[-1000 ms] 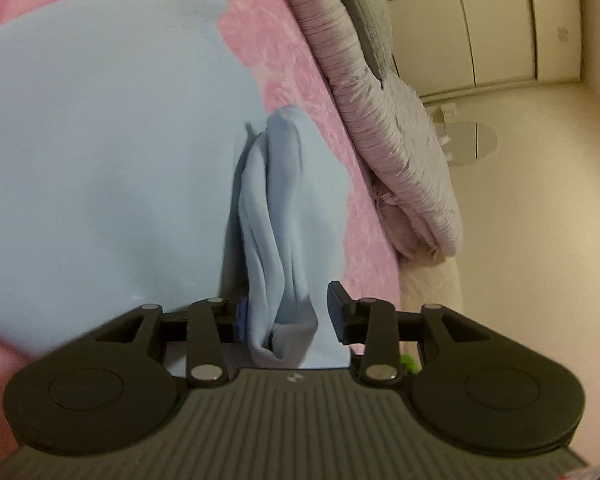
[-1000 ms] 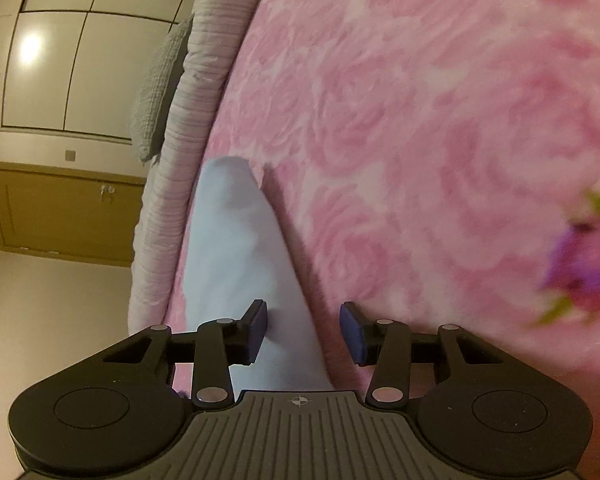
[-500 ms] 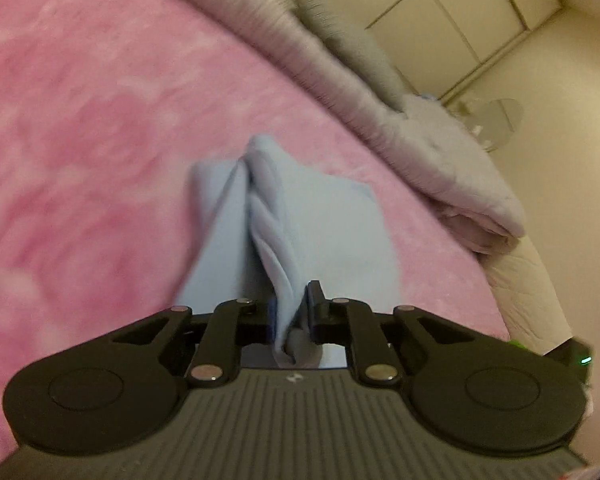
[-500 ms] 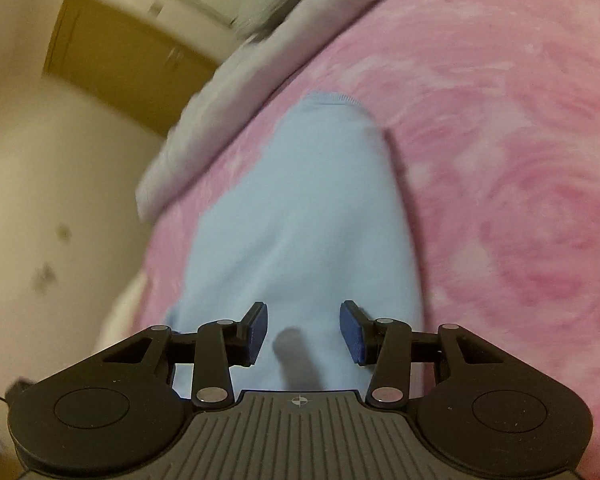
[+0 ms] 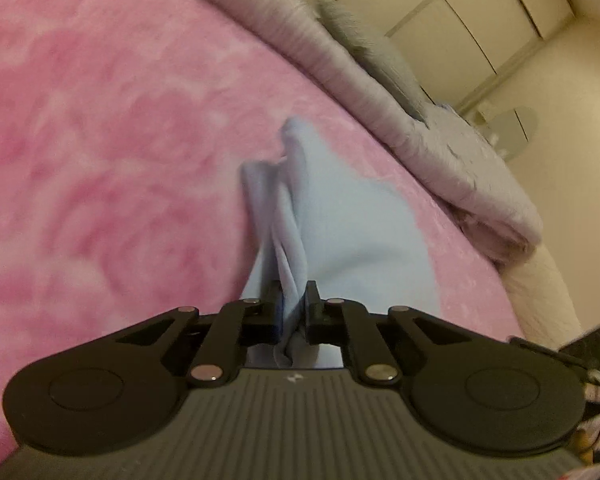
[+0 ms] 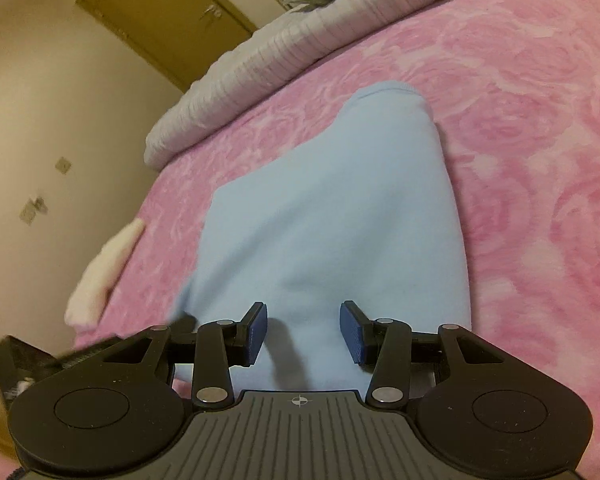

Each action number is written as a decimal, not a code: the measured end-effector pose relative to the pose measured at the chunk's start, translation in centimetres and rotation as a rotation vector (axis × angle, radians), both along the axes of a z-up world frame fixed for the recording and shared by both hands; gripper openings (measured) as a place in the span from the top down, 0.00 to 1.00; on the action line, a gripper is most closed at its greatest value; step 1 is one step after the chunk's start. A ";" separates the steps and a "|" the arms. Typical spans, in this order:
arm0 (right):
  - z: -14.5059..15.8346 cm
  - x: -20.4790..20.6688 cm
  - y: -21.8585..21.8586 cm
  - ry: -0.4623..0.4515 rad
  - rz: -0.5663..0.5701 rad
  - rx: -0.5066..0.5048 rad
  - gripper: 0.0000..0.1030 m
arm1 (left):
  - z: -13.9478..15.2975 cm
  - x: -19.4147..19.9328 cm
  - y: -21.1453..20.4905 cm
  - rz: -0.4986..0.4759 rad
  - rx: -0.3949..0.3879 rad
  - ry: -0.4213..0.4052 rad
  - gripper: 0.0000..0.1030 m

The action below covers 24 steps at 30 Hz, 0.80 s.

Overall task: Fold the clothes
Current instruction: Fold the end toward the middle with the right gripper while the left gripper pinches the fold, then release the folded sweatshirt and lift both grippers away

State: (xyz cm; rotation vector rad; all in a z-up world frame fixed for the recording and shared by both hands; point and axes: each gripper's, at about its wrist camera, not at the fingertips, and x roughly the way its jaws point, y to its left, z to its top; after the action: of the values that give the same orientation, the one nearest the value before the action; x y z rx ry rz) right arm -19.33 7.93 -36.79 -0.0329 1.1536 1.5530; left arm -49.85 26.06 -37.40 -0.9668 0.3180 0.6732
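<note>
Left gripper [image 5: 293, 307] jaws clamped on bunched light-blue garment [image 5: 340, 232], centre frame. Right gripper [image 6: 303, 330] jaws apart, hovering over same cloth spread on pink bed cover [image 6: 540, 120]. Step, judged: mid-fold carry; next, laying edge flat, aligned.

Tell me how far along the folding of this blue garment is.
Partly done: the light blue garment lies doubled into a narrow shape on the pink blanket. In hand: the left gripper pinches a bunched edge. The right gripper is open above the cloth. Left: laying that edge down and final folds.
</note>
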 end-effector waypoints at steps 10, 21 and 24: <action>0.2 -2.1 0.0 -0.114 0.058 0.034 0.56 | 0.4 0.7 -0.1 -0.006 0.056 0.087 0.93; 2.7 4.5 -5.6 -0.073 -0.124 0.062 0.56 | 5.3 -1.4 -3.1 0.062 0.138 0.133 0.89; 2.1 5.2 -6.8 -0.065 -0.150 0.032 0.56 | 6.3 -0.8 -5.0 0.008 0.165 0.119 0.89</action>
State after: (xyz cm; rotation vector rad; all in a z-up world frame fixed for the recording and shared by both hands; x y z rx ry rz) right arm -14.14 1.11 -34.66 0.0238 1.0554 1.4276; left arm -50.69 21.05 -31.14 -0.7733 0.3578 0.7533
